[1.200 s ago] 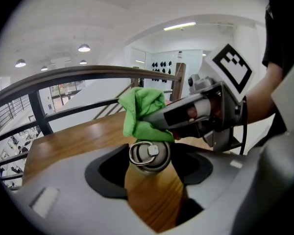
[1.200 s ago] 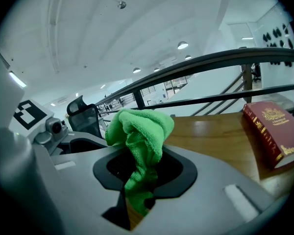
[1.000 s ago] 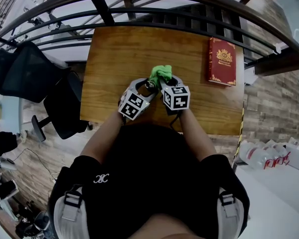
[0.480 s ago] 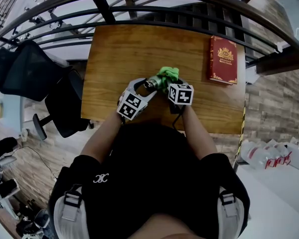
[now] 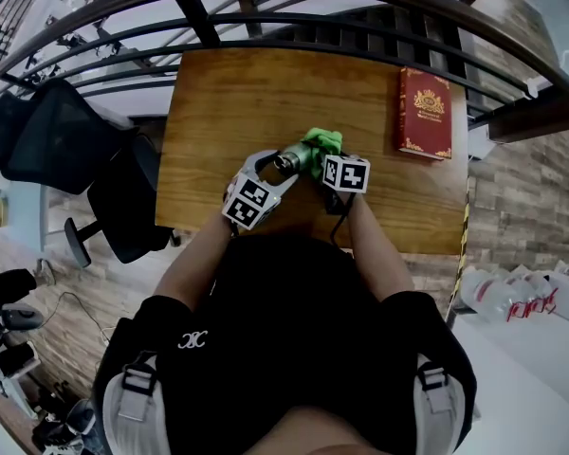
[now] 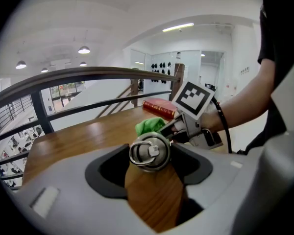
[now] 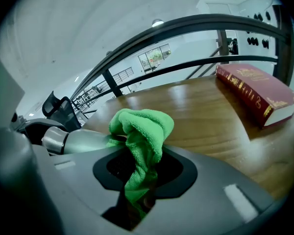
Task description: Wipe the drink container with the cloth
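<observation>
the drink container (image 6: 149, 152) is sitting between the jaws of the left gripper (image 5: 283, 162) over the near middle of the table (image 5: 229, 102), and the cloth (image 7: 142, 131), sitting in the jaws of the right gripper (image 7: 137, 182), is touching it on its right. the book (image 5: 424, 114) is lying on the table's far right corner, the railing (image 5: 266, 28) is running behind the table, and the chairs (image 5: 66, 145) are standing off its left side.

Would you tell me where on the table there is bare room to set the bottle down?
The table's left half, from the railing to the near edge, is bare, as is the far strip up to the book. The near middle is crowded: left gripper, right gripper, bottle and cloth.
</observation>
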